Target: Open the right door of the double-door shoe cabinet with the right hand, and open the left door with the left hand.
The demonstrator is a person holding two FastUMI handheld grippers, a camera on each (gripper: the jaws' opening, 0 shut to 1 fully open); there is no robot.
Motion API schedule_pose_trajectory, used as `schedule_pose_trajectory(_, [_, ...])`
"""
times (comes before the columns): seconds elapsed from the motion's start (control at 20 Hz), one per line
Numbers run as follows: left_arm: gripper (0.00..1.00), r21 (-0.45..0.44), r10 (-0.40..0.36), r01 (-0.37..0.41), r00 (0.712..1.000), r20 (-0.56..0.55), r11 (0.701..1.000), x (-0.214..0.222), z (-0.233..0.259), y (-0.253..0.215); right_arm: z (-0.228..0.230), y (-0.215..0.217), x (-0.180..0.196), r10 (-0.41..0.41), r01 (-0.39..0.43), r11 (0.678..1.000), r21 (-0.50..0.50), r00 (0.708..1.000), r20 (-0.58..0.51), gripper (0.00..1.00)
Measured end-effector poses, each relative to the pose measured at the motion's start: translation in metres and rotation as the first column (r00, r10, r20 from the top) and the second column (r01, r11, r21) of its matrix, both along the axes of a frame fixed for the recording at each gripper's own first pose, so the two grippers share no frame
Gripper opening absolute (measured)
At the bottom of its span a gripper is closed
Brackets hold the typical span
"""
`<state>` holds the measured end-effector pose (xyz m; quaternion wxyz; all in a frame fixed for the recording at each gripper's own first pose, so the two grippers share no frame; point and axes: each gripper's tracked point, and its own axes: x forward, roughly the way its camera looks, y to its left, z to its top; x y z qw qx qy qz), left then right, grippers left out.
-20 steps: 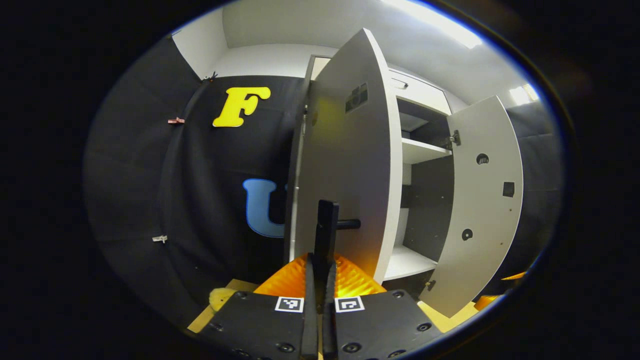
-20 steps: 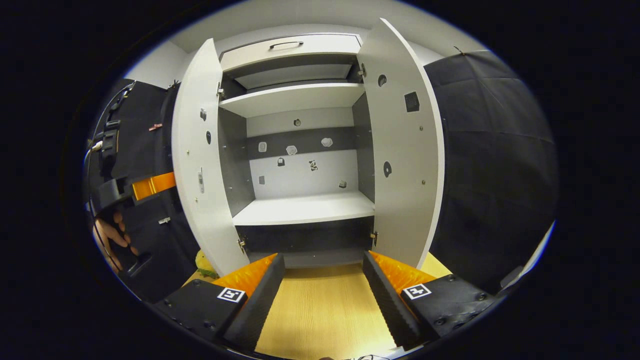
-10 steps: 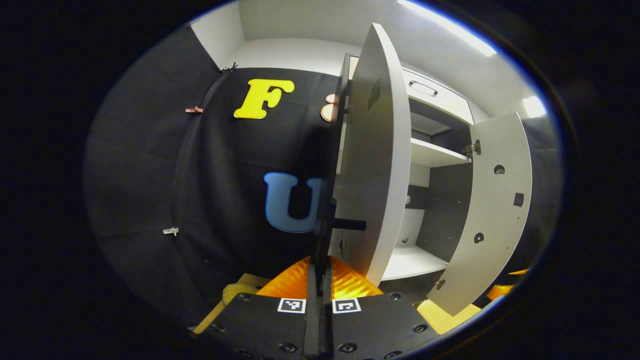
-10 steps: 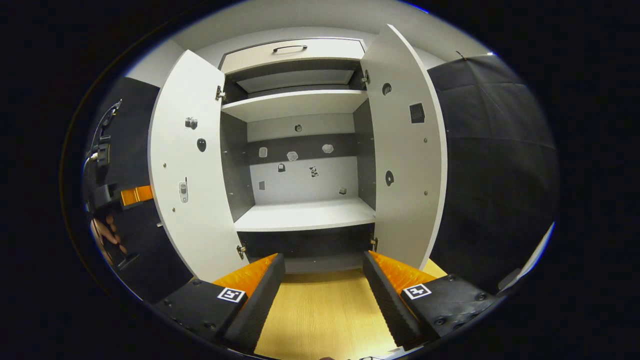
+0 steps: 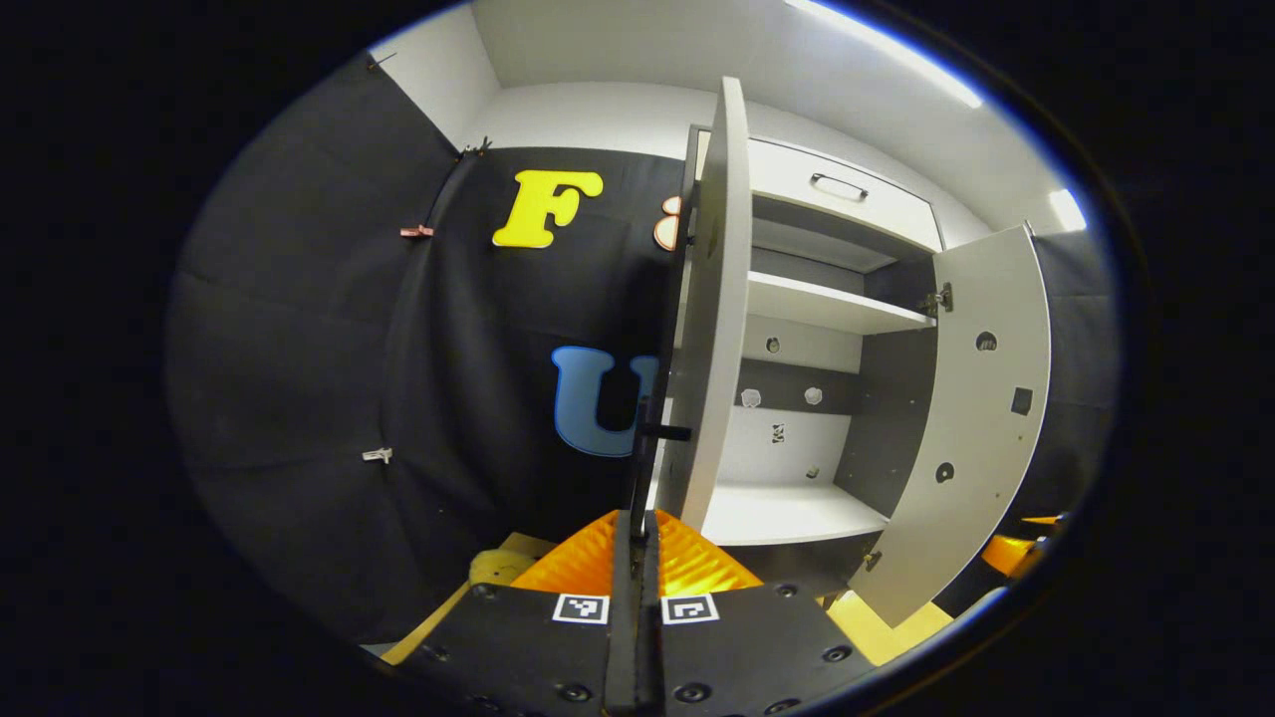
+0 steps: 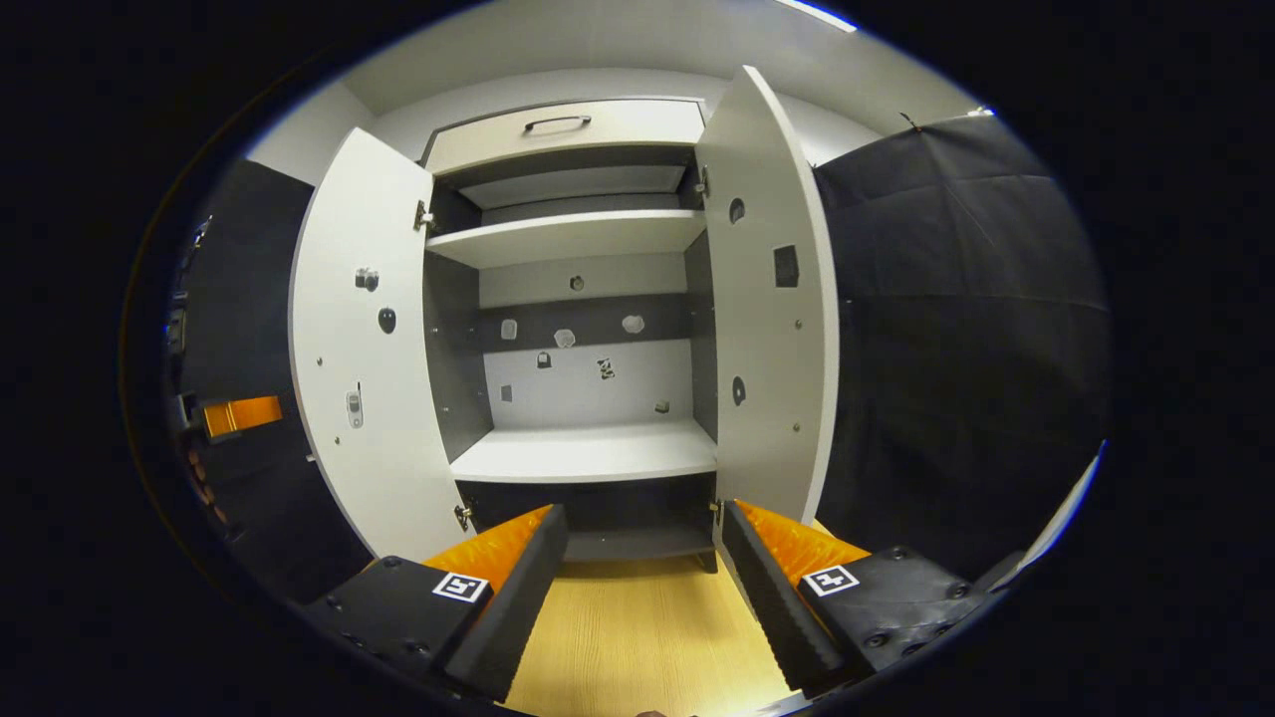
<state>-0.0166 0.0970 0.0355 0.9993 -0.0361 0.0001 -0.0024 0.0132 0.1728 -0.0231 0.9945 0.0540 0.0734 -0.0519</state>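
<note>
The white shoe cabinet [image 6: 583, 234] has both doors swung out. In the right gripper view, the left door [image 6: 364, 339] and the right door [image 6: 767, 299] flank bare shelves [image 6: 588, 453]. My right gripper [image 6: 642, 543] hangs open in front of the cabinet's base and touches nothing. In the left gripper view I see the left door [image 5: 712, 299] almost edge-on, with its thin dark bar handle [image 5: 649, 448] running down between my fingers. My left gripper [image 5: 637, 520] is shut on that handle. The right door [image 5: 976, 418] stands open farther off.
A drawer with a dark handle [image 6: 558, 121] sits above the shelves. Light wooden floor [image 6: 637, 637] lies in front of the cabinet. A small yellow object [image 5: 498, 566] lies low beside the left door. Black cloth walls [image 6: 956, 349] close in on both sides.
The left door has swung farther out, with my left gripper still on its handle, and is now nearly edge-on. The right gripper stays open and has shifted slightly.
</note>
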Motion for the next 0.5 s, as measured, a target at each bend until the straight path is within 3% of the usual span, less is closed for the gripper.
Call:
schedule_pose_trajectory(0.1, [0.05,0.001,0.017,-0.017,1.000,0.024,1.000,-0.020,0.003,-0.018,0.011,-0.017,-0.010,0.009,-0.009,1.000,-0.003,1.000,0.023,0.98])
schedule_pose_trajectory(0.25, [0.19,-0.003,0.008,-0.008,1.000,-0.012,1.000,-0.051,-0.019,-0.062,0.029,-0.043,-0.031,0.024,-0.023,1.000,-0.013,0.997,0.067,0.98])
schedule_pose_trajectory(0.35, [0.22,-0.014,0.026,-0.027,0.999,-0.018,1.000,-0.073,-0.031,-0.082,0.035,-0.057,-0.047,0.034,-0.033,0.999,-0.019,0.996,0.083,0.98])
schedule_pose_trajectory(0.5, [0.56,0.024,0.020,-0.020,1.000,0.001,1.000,-0.097,-0.035,-0.109,0.043,-0.068,-0.058,0.052,-0.049,0.999,-0.023,0.992,0.112,0.98])
